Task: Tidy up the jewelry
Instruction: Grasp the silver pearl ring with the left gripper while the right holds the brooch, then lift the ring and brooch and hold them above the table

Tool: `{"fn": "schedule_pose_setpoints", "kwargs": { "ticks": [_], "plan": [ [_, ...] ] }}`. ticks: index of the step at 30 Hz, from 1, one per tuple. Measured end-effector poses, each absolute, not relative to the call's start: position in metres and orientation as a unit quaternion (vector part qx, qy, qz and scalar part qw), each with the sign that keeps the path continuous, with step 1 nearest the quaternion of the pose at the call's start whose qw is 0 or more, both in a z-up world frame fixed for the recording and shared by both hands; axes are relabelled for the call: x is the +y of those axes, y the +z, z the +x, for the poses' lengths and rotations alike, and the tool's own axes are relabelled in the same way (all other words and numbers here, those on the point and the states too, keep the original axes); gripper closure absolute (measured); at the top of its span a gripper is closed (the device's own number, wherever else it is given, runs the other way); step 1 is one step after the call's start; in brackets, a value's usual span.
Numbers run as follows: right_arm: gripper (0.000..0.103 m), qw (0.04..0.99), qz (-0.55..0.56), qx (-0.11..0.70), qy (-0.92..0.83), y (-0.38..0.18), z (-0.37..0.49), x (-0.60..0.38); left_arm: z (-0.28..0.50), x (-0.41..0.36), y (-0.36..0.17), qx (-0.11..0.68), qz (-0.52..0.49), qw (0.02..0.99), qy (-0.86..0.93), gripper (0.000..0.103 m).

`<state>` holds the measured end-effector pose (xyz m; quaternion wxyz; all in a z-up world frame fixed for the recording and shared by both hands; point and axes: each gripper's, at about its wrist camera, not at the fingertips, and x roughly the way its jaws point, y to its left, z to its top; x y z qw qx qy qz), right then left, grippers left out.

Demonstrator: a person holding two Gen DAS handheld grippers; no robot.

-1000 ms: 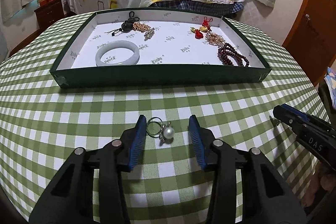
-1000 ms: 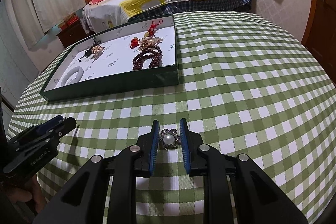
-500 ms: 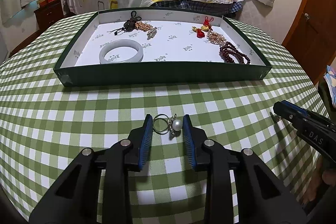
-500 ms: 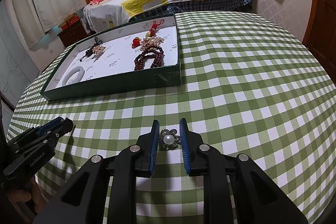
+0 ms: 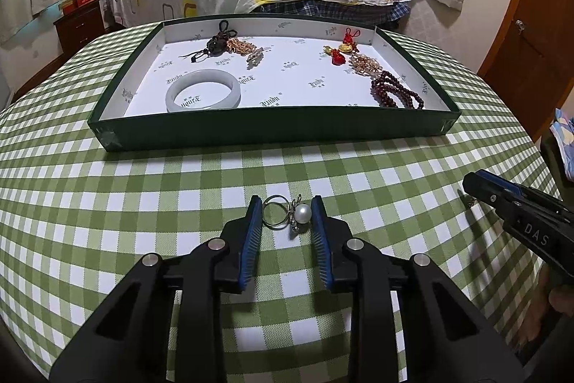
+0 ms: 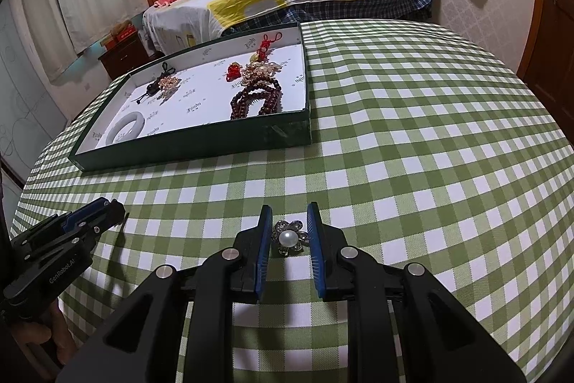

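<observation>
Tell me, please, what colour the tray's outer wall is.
Dark green tray, clearest in the left wrist view.

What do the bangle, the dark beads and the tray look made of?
Bangle: pale grey-white, glossy, slightly translucent, so likely jade or glass. Dark beads: reddish-brown, round, soft sheen, probably polished wood or seed. Tray: thin flat walls, dark green outside, printed white lining, which suggests cardboard.

Both grippers low, fingers narrowed.

One tray, one bangle, two pearl pieces, two tongs.
</observation>
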<state>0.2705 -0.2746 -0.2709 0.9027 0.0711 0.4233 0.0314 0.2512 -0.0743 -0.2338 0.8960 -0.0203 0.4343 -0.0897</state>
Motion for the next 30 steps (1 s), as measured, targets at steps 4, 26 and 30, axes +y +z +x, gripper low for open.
{"fn": "schedule_pose_setpoints", "kwargs": {
  "ticks": [4,26,30],
  "plan": [
    [0.082,0.903,0.070,0.423,0.031,-0.271,0.271,-0.274,0.251,-0.075,-0.234,0.434,-0.020,0.896,-0.090,0.076],
    [0.082,0.905,0.066,0.418,0.030,-0.268,0.269,-0.275,0.249,-0.073,-0.230,0.428,-0.021,0.899,-0.089,0.076],
    [0.082,0.908,0.061,0.413,0.032,-0.264,0.267,-0.272,0.247,-0.069,-0.222,0.421,-0.026,0.902,-0.092,0.076]
  ]
}}
